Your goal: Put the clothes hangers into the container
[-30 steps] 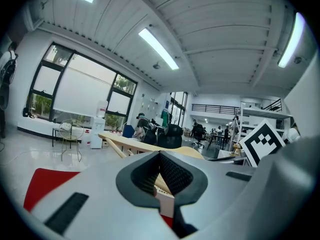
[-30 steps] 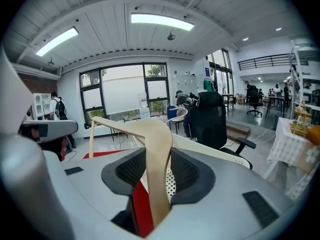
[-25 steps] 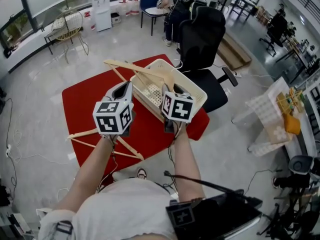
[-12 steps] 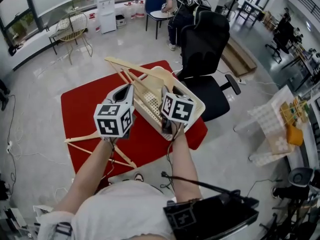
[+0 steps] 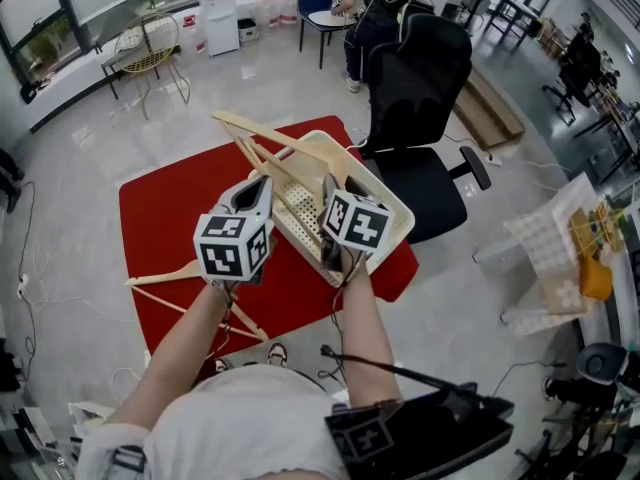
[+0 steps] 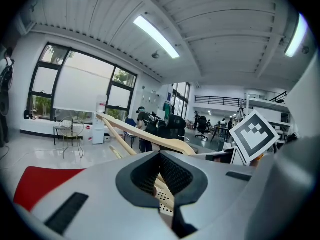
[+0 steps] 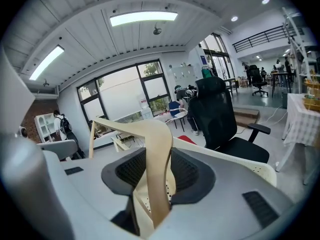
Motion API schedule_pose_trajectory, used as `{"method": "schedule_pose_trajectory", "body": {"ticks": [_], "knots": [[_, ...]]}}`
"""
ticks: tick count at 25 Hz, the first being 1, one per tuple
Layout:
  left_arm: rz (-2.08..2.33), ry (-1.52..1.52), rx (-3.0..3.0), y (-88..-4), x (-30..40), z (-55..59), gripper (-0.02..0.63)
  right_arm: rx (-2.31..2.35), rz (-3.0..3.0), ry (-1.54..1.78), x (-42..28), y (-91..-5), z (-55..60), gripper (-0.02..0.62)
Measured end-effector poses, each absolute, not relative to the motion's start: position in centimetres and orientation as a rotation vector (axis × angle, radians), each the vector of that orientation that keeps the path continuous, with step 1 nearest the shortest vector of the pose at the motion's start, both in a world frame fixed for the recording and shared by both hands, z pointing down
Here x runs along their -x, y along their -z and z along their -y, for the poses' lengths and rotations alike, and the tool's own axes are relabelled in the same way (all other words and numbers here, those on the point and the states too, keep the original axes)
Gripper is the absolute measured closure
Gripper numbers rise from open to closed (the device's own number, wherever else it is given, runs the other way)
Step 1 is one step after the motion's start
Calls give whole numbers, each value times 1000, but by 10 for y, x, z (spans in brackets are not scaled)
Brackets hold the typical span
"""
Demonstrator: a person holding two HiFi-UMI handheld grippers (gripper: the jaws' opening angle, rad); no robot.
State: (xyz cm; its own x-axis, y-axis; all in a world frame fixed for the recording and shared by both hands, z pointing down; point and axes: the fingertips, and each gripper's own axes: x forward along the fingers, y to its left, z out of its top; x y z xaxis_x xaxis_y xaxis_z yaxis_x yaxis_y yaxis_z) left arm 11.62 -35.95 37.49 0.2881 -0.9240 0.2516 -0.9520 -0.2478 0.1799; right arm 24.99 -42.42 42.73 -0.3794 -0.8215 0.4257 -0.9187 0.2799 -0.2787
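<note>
In the last second the hanger [image 7: 159, 149] is brought a bit lower over the container [image 7: 226, 156] at the red mat's [image 5: 160, 218] right corner, so the drop looks close. It's clamped in the right gripper's [image 7: 159, 178] fingers, and the left gripper's [image 6: 161, 178] fingers look pinched on its thin bar. Another hanger [image 5: 165, 274] is left at the mat's near edge; no readable writing is spotted.

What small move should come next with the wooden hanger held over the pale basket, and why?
Probably lower the hanger a little, raised end first, until it sits inside the basket, and only then open. The right claw and left claw both grip it, but its long end sticks out past the basket's far rim, so releasing now might leave it perched there.
</note>
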Motion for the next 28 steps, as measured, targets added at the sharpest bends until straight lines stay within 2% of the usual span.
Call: {"method": "schedule_pose_trajectory", "body": {"ticks": [28], "knots": [[1638,-246,-2190,-439,-119,403,603,-1456,2199,-893,-243,-527,457,436]]}}
